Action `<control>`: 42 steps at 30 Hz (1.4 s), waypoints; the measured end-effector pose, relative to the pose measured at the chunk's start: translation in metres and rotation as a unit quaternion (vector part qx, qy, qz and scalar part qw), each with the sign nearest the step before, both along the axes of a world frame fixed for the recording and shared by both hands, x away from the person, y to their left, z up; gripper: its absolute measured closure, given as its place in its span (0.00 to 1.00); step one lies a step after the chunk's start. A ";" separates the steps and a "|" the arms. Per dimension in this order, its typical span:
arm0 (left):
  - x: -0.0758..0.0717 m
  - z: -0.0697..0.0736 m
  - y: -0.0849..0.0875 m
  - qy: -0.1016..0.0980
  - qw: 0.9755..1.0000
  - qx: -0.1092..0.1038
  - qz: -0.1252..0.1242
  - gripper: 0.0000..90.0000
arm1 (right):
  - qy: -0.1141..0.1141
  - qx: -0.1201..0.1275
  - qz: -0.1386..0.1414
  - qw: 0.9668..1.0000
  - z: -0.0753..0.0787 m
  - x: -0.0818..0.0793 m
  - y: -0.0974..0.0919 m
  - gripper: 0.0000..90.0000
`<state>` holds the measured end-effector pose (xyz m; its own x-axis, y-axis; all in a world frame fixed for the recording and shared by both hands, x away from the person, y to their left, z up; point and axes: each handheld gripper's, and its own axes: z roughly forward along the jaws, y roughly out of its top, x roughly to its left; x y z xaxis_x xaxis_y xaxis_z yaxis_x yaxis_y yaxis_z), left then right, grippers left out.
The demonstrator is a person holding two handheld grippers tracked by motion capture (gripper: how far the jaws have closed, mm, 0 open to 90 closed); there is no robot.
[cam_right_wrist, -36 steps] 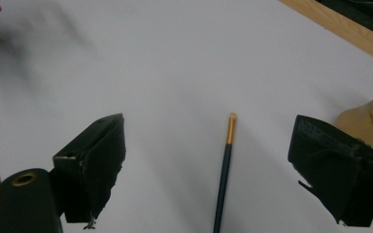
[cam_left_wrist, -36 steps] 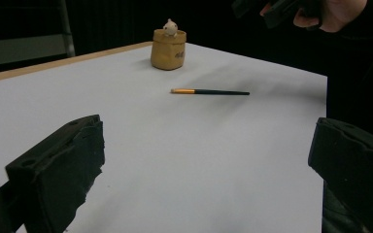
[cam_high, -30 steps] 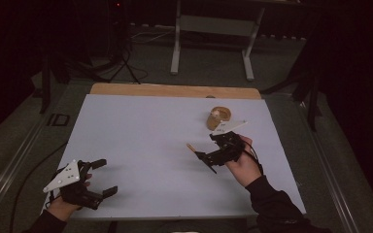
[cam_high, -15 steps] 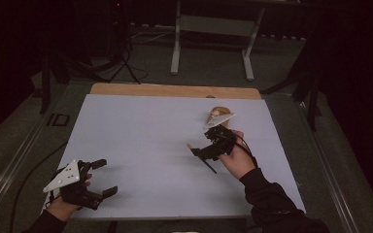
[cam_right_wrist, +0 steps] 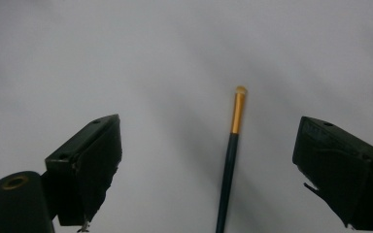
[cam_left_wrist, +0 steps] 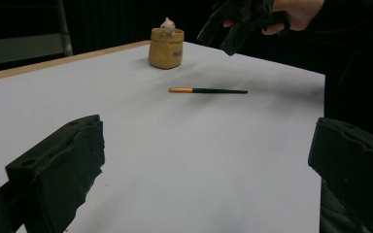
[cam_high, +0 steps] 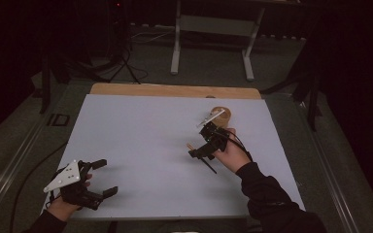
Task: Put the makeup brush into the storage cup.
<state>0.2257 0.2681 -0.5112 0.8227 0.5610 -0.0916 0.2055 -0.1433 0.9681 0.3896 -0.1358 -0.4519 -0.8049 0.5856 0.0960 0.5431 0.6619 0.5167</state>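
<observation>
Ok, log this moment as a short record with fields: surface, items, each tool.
surface: white table top
items: black brush with gold ferrule, lying flat; tan pot holding a small white figure
left tool: open, near table's front edge, holds nothing
right tool: open, above the brush, jaws either side of it

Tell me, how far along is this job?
Barely begun, it seems. Done: nothing visibly. In hand: the open right gripper hovers over the brush, which lies flat on the table. Left: gripping it, perhaps for the yellow pot. The left gripper waits open.
</observation>
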 end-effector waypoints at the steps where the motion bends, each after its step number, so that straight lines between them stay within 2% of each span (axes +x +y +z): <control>1: 0.000 0.000 0.000 0.000 1.000 0.000 0.001 0.00 | 0.003 -0.003 0.001 1.000 -0.002 0.001 0.000 0.12; 4: 0.000 0.000 0.000 0.001 1.000 -0.001 0.001 0.00 | 0.005 -0.025 0.002 1.000 -0.007 0.005 0.003 0.12; 7: 0.000 0.000 0.000 0.002 1.000 0.000 0.000 0.00 | 0.016 -0.042 -0.002 0.999 -0.014 0.009 0.005 0.12; 10: 0.000 0.000 -0.001 0.002 1.000 0.000 -0.002 0.00 | 0.024 -0.061 -0.003 0.998 -0.017 0.011 0.008 0.16; 12: 0.000 0.000 -0.001 0.002 1.000 0.001 -0.003 0.00 | 0.027 -0.071 -0.003 0.997 -0.017 0.012 0.009 0.20; 13: 0.000 0.000 -0.001 0.002 1.000 0.001 -0.003 0.00 | 0.027 -0.080 0.006 0.996 -0.018 0.012 0.010 0.23; 14: 0.000 0.000 -0.001 0.002 1.000 0.000 -0.003 0.00 | 0.037 -0.085 0.005 0.996 -0.019 0.016 0.010 0.31; 15: 0.000 0.000 -0.001 0.002 1.000 0.000 -0.003 0.00 | 0.037 -0.085 0.005 0.996 -0.019 0.016 0.010 0.31; 16: 0.000 0.000 0.000 0.002 1.000 0.000 -0.003 0.00 | 0.033 -0.093 0.003 0.995 -0.020 0.018 0.012 0.37; 22: 0.000 0.001 -0.001 0.003 1.000 -0.003 -0.003 0.00 | 0.033 -0.109 -0.002 0.993 -0.020 0.021 0.017 0.50; 25: 0.000 0.002 -0.002 0.001 1.000 -0.004 -0.006 0.00 | 0.036 -0.108 -0.002 0.993 -0.021 0.023 0.019 0.53; 26: -0.001 0.002 -0.002 0.001 1.000 -0.005 -0.006 0.00 | 0.037 -0.113 -0.004 0.993 -0.023 0.024 0.021 0.58; 31: -0.001 0.002 -0.002 0.001 1.000 -0.004 -0.007 0.00 | 0.036 -0.123 -0.003 0.992 -0.029 0.028 0.028 0.63; 33: -0.001 0.002 -0.002 0.002 1.000 -0.001 -0.007 0.00 | 0.031 -0.127 0.003 0.991 -0.032 0.030 0.031 0.69; 42: -0.001 0.002 -0.002 0.003 1.000 -0.004 -0.009 0.00 | 0.026 -0.146 0.003 0.989 -0.043 0.035 0.036 0.75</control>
<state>0.2250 0.2656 -0.5091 0.8320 0.5457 -0.1001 0.2082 -0.1398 0.9681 0.4249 -0.0995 -0.4948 -0.8071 0.5893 -0.0350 0.5591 0.7821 0.2753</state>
